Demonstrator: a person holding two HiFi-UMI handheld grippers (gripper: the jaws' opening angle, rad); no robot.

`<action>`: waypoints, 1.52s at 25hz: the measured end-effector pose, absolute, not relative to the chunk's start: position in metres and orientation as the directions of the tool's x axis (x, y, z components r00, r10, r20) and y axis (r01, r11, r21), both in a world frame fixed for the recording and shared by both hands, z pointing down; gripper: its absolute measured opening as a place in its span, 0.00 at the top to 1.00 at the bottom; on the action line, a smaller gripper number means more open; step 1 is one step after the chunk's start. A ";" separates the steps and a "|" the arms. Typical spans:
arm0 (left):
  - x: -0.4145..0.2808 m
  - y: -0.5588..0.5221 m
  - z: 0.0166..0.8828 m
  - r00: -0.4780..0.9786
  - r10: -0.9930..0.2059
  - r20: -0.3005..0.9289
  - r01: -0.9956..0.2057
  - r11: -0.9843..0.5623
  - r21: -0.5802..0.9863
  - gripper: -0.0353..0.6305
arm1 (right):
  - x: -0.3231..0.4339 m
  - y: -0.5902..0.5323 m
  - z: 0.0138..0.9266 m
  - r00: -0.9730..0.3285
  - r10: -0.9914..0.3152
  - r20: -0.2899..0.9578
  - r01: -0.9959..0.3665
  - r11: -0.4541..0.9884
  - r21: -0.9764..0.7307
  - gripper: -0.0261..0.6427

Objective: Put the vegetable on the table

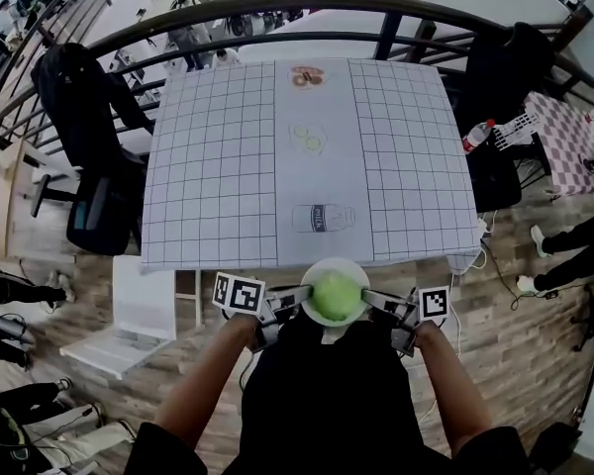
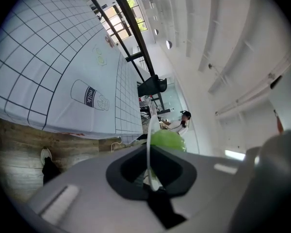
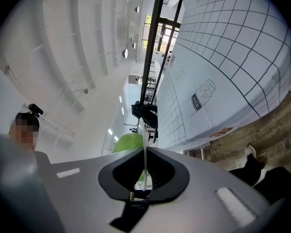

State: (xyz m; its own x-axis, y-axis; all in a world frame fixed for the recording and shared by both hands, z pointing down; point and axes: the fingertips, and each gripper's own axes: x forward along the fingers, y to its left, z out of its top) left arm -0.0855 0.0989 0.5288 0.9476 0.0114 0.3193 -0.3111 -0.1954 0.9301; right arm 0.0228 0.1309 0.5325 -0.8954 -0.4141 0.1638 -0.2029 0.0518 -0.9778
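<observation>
The round, pale-green vegetable (image 1: pixel 335 299) sits in the middle of a round white plate (image 1: pixel 337 262), which is held in the air between the two grippers, close in front of the person's body. The plate is not over the table (image 1: pixel 218 166). It hangs just short of the tabletop's near edge, above the wooden plank floor (image 1: pixel 515 344).

The left gripper (image 1: pixel 295 301) is clamped on the plate's left rim, and its own view shows the thin white edge (image 2: pixel 149 140) running straight into the closed jaws, with the green vegetable (image 2: pixel 168 139) bulging just beyond. The right gripper (image 1: pixel 374 302) grips the opposite rim in the same way – the plate edge (image 3: pixel 145 152) is pinched between its jaws and the vegetable (image 3: pixel 128 142) shows past it.

The tabletop is covered by a white cloth with a black grid (image 1: pixel 406 156) down both sides and a plain strip down the middle. A line drawing of a milk bottle (image 1: pixel 323 218) lies on that strip near the near edge – directly ahead of the plate.
</observation>
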 end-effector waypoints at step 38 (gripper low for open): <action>-0.048 -0.107 0.629 0.942 -0.121 0.313 -0.329 -0.141 0.934 0.93 | 0.061 -0.092 0.630 -0.942 -0.278 0.191 -0.212 0.049 -0.976 0.95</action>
State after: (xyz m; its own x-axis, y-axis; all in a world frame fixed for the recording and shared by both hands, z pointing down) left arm -0.0480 -0.1067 0.6291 0.9419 -0.1213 0.3131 -0.3286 -0.1412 0.9339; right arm 0.0612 -0.0920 0.6296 -0.9415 -0.2776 0.1910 -0.2123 0.0488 -0.9760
